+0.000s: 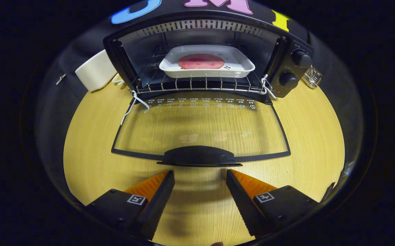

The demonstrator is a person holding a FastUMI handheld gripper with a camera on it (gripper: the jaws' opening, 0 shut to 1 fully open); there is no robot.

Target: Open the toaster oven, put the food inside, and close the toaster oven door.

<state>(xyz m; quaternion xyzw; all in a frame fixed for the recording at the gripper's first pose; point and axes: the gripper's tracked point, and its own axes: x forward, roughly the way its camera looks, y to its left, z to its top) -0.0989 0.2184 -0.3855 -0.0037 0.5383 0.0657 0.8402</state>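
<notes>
Gripper (200, 177) spread wide, empty, just short of door handle (199, 156). Glass door (201, 126) lying flat open on table (307, 136). White dish (207, 65) with round pink food (201, 61) already on rack (197, 85) inside toaster oven (206, 58), beyond handle. Door likely stiff, hinged, fairly light, glass fragile and smooth; best lifted by handle from underneath.

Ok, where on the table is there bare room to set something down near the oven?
Bare wood lies on either side of the open glass door, and just ahead of the tongs, which are open, short of the door handle. It is crowded behind: a white box left of the toaster oven, a wire holder right of it.
</notes>
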